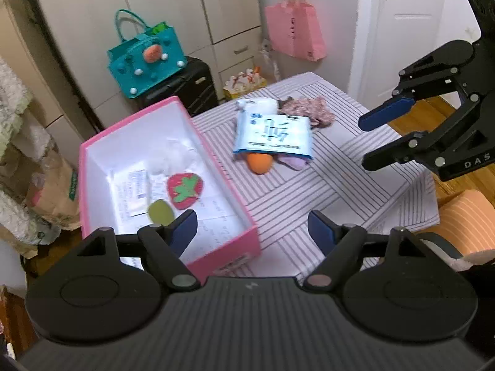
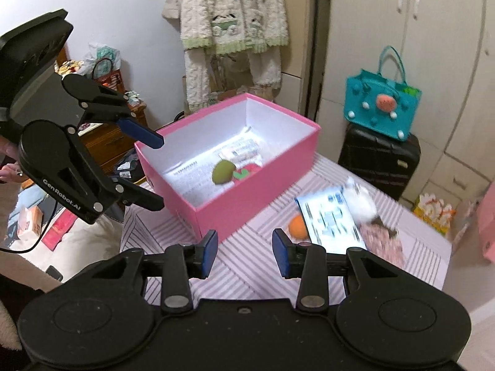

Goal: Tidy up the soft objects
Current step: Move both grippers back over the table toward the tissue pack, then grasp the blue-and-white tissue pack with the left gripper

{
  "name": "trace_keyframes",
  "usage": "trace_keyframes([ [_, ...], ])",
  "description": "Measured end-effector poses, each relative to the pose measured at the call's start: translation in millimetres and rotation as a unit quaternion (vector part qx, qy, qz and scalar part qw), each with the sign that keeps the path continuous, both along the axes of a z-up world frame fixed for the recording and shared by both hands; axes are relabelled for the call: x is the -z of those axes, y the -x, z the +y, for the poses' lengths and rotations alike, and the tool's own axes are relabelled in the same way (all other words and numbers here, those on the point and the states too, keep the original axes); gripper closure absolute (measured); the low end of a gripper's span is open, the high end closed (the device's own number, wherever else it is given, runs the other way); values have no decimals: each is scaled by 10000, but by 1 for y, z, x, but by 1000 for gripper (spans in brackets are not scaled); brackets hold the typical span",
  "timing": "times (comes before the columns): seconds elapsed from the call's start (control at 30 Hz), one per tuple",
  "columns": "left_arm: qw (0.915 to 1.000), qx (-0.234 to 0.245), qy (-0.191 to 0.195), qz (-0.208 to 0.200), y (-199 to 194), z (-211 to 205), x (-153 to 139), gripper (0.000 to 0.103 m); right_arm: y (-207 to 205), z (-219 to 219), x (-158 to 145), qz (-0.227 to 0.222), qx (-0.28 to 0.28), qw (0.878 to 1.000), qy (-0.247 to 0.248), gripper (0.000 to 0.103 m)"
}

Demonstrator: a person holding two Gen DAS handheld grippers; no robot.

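Both grippers, left (image 1: 252,232) and right (image 2: 244,253), hover with fingers spread and empty near the pink box (image 1: 247,216).

Behind the table you have a teal felt bag (image 1: 145,58) with a strawberry patch and white pompoms sitting on top of a black suitcase (image 1: 188,88), both against the cream wardrobe doors (image 1: 173,6). A pink tote bag (image 1: 294,29) hangs on the wall between the wardrobe and your white door (image 1: 405,24), and a yellow patterned gift bag (image 1: 244,83) stands on the floor below it. On the other side, a fluffy white and green garment (image 2: 232,15) hangs by the wall, with brown paper bags (image 1: 52,191) on the floor nearby and wooden drawers (image 2: 111,136) beside them.
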State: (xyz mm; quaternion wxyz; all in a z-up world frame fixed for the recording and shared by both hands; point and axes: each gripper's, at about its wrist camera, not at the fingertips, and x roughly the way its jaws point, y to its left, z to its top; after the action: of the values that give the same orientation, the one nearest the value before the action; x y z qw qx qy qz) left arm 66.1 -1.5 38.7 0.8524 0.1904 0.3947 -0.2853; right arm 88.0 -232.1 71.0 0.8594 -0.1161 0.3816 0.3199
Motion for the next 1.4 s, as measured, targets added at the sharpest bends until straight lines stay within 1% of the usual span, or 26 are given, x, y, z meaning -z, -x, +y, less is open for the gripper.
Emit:
trace_keyframes([
  [0.1,9999,97,73,118,-1,-10,11,25,9,-14,10,92,144,9998,-50,56],
  [0.23,9990,122,368,200,-4,-21,24,25,16,-31,28,204,310,9992,-176,54],
  [0.43,9976,135,684,-45,-13,-40,36,25,13,-55,56,362,538,9966,-505,51],
  [0.53,9965,-25,812,-184,-25,-53,44,25,4,-64,69,314,675,9953,-625,51],
  [0.6,9965,-19,794,-271,-33,-64,49,25,-3,-69,78,279,733,9942,-736,51],
  [0.67,9969,85,728,-293,-44,-77,51,26,-14,-73,88,245,797,9927,-868,51],
  [0.8,9990,33,373,-241,-77,-98,55,29,-41,-82,108,312,954,9880,-1170,50],
  [0.87,9997,-92,201,-81,-98,-105,60,34,-52,-83,117,274,1092,9866,-1182,49],
  [0.97,9996,-194,98,174,-127,-109,67,39,-70,-83,130,248,1291,9845,-1157,48],
  [1.03,9994,-276,-34,223,-144,-112,72,42,-80,-83,138,280,1455,9817,-1194,46],
  [1.1,9990,-321,-125,268,-159,-115,77,44,-89,-83,146,408,1649,9767,-1311,45],
  [1.23,9969,-446,-101,645,-185,-116,91,45,-102,-89,162,741,1982,9617,-1744,45],
  [1.27,9965,-472,-90,688,-189,-116,93,45,-104,-90,166,790,2073,9570,-1871,45],
  [1.33,9968,-518,-28,602,-194,-115,92,45,-105,-90,171,841,2182,9504,-2049,45],
  [1.4,9960,-559,167,681,-200,-111,90,44,-103,-89,175,876,2248,9460,-2164,45],
])
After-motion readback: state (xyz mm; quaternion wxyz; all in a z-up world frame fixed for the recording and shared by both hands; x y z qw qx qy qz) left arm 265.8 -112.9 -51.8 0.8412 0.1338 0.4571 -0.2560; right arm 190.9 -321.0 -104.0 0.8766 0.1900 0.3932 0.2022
